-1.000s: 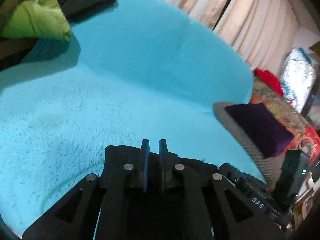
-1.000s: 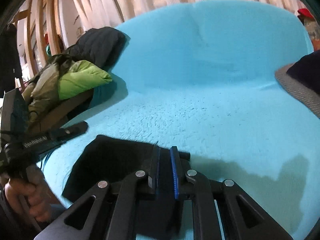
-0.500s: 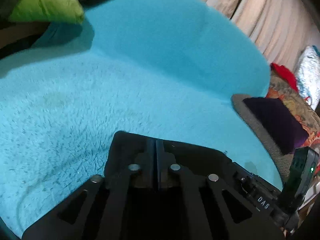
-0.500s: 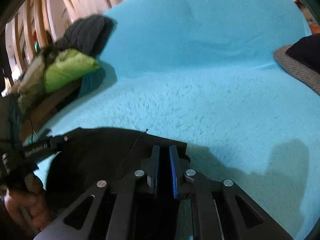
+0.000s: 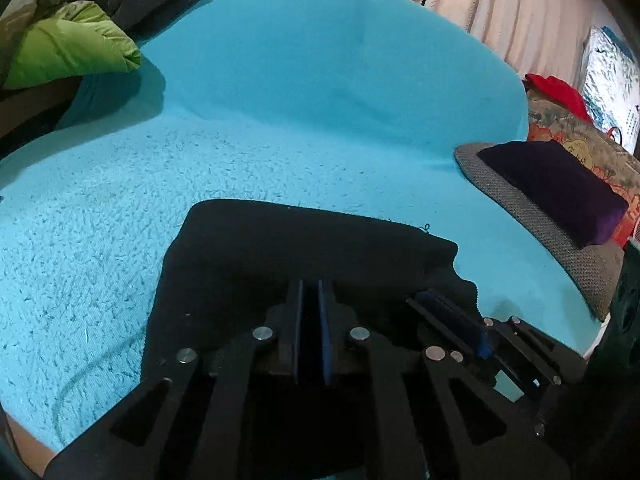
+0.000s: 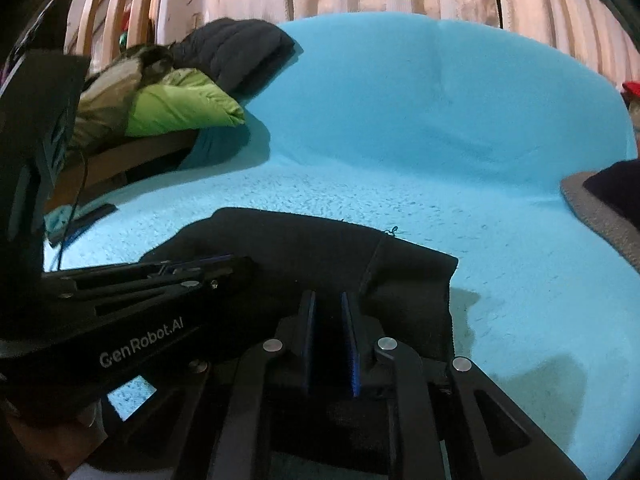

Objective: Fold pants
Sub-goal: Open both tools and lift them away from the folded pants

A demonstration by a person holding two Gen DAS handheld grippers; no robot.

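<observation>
Black pants [image 5: 280, 264] lie folded on the turquoise fleece blanket [image 5: 120, 240], both tongs at their near edge. Left tongs [image 5: 309, 292] and right tongs [image 6: 328, 308] sit side by side, each clenched on the dark cloth.

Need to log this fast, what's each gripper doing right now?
Left gripper: shut on the black pants.
Right gripper: fingers close together over the pants; grip cannot be told.
</observation>
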